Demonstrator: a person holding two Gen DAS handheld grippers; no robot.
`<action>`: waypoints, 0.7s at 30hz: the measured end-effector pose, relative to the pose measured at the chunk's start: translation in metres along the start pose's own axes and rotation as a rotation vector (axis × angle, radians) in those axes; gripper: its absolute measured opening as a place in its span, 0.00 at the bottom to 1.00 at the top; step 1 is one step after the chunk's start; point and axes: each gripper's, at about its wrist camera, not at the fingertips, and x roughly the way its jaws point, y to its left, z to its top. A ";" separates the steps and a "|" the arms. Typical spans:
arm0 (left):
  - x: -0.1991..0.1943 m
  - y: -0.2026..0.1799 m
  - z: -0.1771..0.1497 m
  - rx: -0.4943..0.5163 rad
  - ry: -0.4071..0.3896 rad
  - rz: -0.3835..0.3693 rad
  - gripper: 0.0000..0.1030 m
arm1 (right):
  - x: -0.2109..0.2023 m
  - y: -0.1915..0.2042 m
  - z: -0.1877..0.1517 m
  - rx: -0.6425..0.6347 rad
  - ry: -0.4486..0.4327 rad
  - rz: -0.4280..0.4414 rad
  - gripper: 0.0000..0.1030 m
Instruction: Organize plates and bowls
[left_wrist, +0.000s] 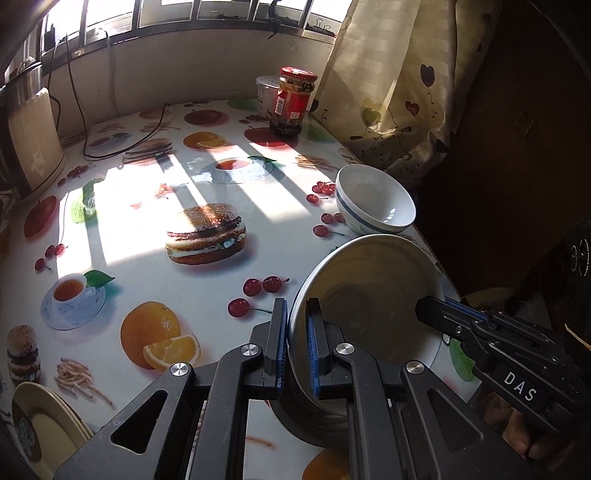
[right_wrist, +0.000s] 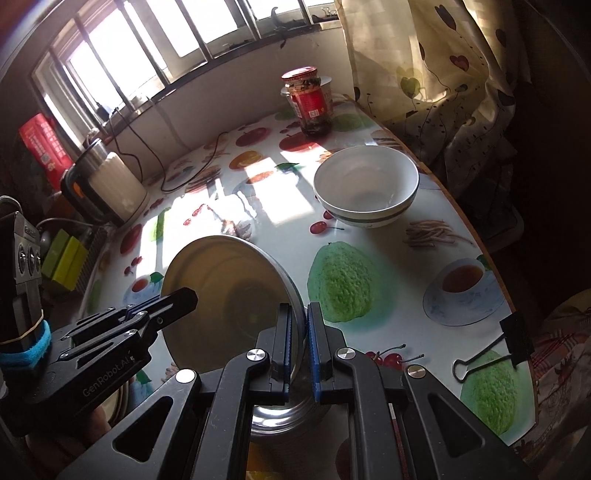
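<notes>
A shiny metal bowl (left_wrist: 369, 291) is held tilted above the near edge of the table, gripped on opposite rims. My left gripper (left_wrist: 297, 332) is shut on its left rim. My right gripper (right_wrist: 300, 328) is shut on its right rim (right_wrist: 291, 295); that gripper also shows at the bowl's right side in the left wrist view (left_wrist: 436, 314). The left gripper shows in the right wrist view (right_wrist: 177, 299) at the bowl's left rim. A white bowl with a blue band (left_wrist: 375, 199) (right_wrist: 365, 184) stands on the table beyond. Yellow plates (left_wrist: 44, 424) lie stacked at the near left.
The table (left_wrist: 147, 240) has a fruit-and-burger printed cover. A red-lidded jar (left_wrist: 293, 101) (right_wrist: 310, 103) and a white tub (left_wrist: 266, 92) stand at the back. A cream kettle (left_wrist: 33, 144) (right_wrist: 114, 184) with cables is at the left. A curtain (left_wrist: 399, 74) hangs right. A binder clip (right_wrist: 495, 347) grips the table edge.
</notes>
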 end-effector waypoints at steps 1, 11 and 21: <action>0.001 0.000 -0.001 -0.001 0.006 -0.003 0.10 | 0.000 -0.001 -0.001 0.005 0.003 0.000 0.09; 0.006 -0.004 -0.016 0.005 0.042 -0.001 0.10 | 0.000 -0.012 -0.020 0.049 0.039 0.019 0.09; 0.013 -0.003 -0.026 -0.001 0.079 0.005 0.10 | 0.007 -0.017 -0.030 0.066 0.070 0.023 0.09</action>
